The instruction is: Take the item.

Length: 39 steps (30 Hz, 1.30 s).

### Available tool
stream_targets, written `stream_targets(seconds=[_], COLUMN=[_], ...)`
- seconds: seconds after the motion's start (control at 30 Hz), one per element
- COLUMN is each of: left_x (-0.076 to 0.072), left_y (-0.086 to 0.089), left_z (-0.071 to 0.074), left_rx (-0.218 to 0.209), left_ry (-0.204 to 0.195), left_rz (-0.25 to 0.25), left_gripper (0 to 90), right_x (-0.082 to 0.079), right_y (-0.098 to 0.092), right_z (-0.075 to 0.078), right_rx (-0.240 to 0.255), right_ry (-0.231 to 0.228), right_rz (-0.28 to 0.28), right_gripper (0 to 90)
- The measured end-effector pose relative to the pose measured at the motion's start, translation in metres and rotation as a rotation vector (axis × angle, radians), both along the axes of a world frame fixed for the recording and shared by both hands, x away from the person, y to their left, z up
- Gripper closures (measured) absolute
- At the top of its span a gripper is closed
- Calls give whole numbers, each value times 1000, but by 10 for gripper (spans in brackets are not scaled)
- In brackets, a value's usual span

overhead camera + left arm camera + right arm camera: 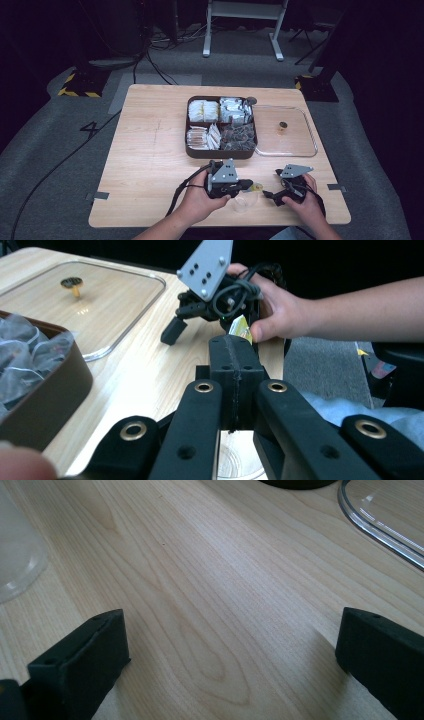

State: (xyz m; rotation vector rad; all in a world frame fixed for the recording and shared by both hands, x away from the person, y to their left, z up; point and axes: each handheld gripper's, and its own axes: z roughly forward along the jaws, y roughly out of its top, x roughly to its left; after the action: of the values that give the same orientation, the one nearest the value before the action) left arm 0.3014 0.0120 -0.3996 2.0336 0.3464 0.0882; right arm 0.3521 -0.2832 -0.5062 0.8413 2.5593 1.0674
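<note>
Nearest the table edge, the person's two hands each hold one gripper. The left gripper (243, 186) has its jaws pressed together on a small yellow packet (240, 328), held over a clear plastic cup (244, 201) that stands just below, as if to drop it in. The right gripper (270, 195) rests low beside the cup with its jaws wide apart and nothing between them, probably waiting to steady the cup or help with the packet. Farther back on the wooden table (150, 150) sits one brown tray (220, 152) with four compartments, each filled with sachets of a different kind. Its clear lid (287, 131), one small knob at the middle, lies flat just to the right, touching the tray, likely set aside for reach.
</note>
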Motion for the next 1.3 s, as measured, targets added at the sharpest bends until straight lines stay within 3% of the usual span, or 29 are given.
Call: stream_targets(seconds=[0.37, 0.4, 0.43, 0.5, 0.73, 0.9, 1.3], left_x=[-3, -4, -5, -7, -5, -2, 2], left_y=[-2, -2, -3, -4, 5, 12, 43], left_z=[-11, -12, -12, -13, -12, -10, 4], left_rx=[38, 42, 51, 48, 21, 10, 91], left_ry=[12, 10, 14, 2, -13, -9, -10], left_rz=[-17, -20, -25, -14, 43, 69, 173], left_gripper=[900, 882, 805, 564, 452, 419, 354], right_x=[0, 0, 0, 0, 0, 0, 0], right_y=[0, 0, 0, 0, 0, 0, -1], right_z=[0, 0, 0, 0, 0, 0, 0], right_rx=[0, 0, 0, 0, 0, 0, -2], right_ry=[-4, -4, -2, 0, -3, -2, -2], right_rz=[1, 1, 0, 0, 0, 0, -17], right_gripper=[6, 6, 7, 7, 6, 7, 6])
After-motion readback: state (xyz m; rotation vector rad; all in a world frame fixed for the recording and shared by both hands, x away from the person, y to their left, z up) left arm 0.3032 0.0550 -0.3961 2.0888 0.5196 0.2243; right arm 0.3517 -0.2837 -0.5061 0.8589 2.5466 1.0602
